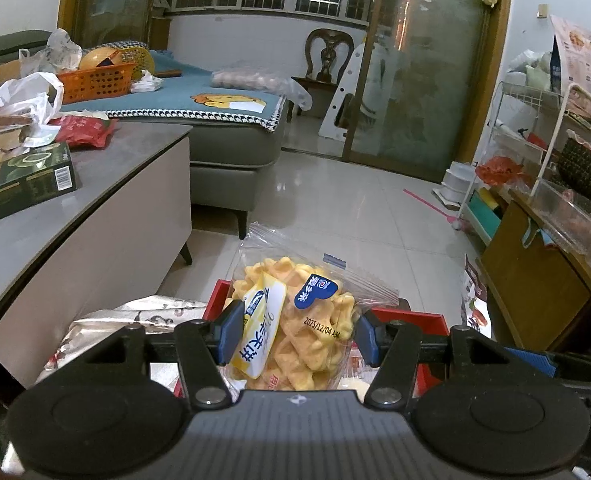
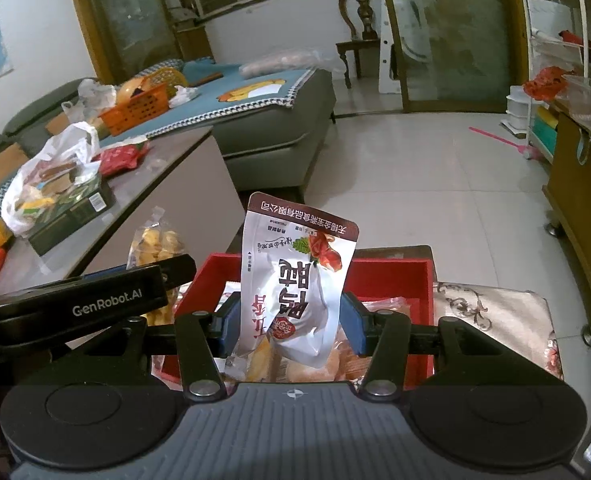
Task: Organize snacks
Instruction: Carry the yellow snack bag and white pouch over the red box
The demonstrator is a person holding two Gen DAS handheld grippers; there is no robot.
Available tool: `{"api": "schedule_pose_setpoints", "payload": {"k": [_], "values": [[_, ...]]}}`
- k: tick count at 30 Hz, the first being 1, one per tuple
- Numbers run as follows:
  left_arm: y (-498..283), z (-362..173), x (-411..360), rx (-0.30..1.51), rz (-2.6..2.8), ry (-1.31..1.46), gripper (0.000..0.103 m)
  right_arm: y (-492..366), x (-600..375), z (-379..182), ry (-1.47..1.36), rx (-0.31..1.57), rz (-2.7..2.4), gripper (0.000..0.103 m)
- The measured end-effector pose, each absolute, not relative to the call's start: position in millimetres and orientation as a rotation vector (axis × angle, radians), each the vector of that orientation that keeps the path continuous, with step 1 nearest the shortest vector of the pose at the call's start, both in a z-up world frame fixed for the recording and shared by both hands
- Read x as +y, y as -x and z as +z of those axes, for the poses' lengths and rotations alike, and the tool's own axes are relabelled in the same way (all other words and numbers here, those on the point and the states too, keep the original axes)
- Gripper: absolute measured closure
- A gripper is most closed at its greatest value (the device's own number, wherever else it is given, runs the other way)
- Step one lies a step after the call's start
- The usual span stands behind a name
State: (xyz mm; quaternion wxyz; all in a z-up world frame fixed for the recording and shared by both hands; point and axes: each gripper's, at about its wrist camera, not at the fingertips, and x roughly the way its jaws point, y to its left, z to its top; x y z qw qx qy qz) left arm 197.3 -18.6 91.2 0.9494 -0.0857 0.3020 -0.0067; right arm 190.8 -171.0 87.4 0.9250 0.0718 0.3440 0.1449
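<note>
My left gripper [image 1: 295,336] is shut on a clear bag of yellow waffle biscuits [image 1: 295,328] and holds it above a red box [image 1: 411,320]. My right gripper [image 2: 291,316] is shut on a silver snack pouch [image 2: 299,280] with red and brown print, held upright over the same red box [image 2: 391,276], which has several wrapped snacks in it. The left gripper's body [image 2: 95,300] and its biscuit bag [image 2: 155,244] show at the left of the right wrist view.
A grey table [image 1: 107,184] at left carries a green box [image 1: 19,180], a red packet [image 1: 83,130] and a white plastic bag of snacks [image 1: 11,108]. A patterned cloth [image 2: 495,312] lies under the red box. A wooden cabinet [image 1: 535,280] and wire rack [image 1: 535,128] stand right. Sofa [image 1: 223,140] behind.
</note>
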Motion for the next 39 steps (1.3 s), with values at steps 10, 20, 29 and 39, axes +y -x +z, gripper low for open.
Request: {"api": "schedule_pose_setpoints", "payload": {"k": [10, 20, 29, 39], "values": [[-213.2, 81.0, -22.9, 0.642, -0.008, 0.173, 0.053, -204.2, -173.5, 77.8, -0.162, 0.727, 0.289, 0.044], [-229.1, 71.5, -28.7, 0.660, 0.003, 0.157, 0.053, -223.2, -172.5, 64.4, -0.160, 0.759, 0.277, 0.044], [-233.0, 65.2, -35.4, 0.674, -0.002, 0.139, 0.053, -227.5, -169.5, 55.3, -0.148, 0.786, 0.272, 0.044], [-239.9, 55.5, -36.5, 0.694, 0.018, 0.119, 0.053, -232.6, -170.1, 45.1, -0.132, 0.807, 0.266, 0.044]]}}
